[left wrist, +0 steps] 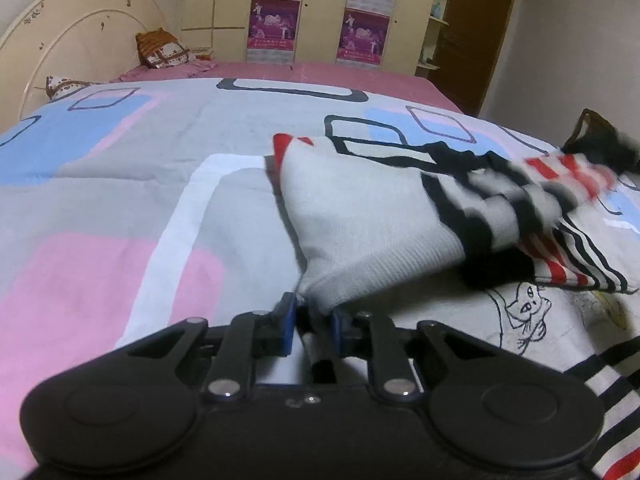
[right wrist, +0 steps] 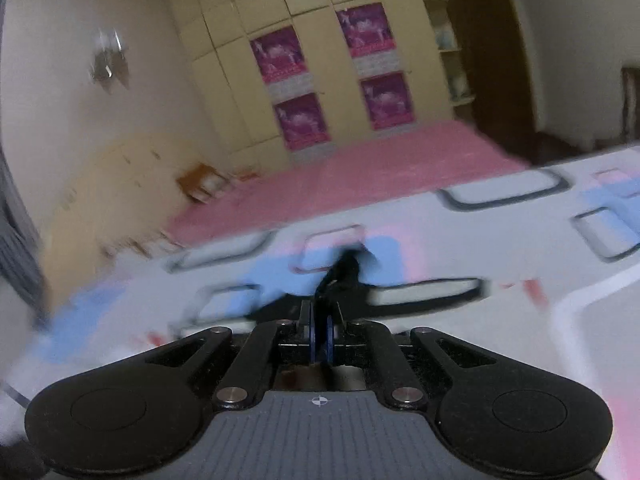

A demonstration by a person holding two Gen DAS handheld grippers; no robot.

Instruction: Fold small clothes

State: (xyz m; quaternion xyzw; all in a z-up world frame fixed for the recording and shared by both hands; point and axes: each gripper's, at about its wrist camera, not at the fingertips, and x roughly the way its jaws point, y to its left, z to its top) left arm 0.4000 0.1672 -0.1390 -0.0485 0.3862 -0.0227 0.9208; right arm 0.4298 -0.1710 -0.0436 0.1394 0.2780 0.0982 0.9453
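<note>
A small white knit garment (left wrist: 372,216) with black and red stripes hangs lifted over the patterned quilt (left wrist: 120,184). In the left wrist view my left gripper (left wrist: 314,309) is shut on its near corner, the cloth bunched between the blue pads (left wrist: 289,320). The garment's far striped end (left wrist: 560,184) is blurred and runs toward a dark shape at the right edge. In the right wrist view my right gripper (right wrist: 319,322) is shut on a black strip of fabric (right wrist: 344,272) that sticks up beyond the fingertips. That view is motion-blurred, and the rest of the cloth is hidden under the gripper.
More small clothes lie at the right: a white piece with a cat drawing (left wrist: 528,312) and a red-and-black striped piece (left wrist: 580,268). Beyond the quilt are a pink sheet (left wrist: 320,74), pillows (left wrist: 162,50), a cream headboard (left wrist: 72,28) and a wardrobe with posters (left wrist: 276,20).
</note>
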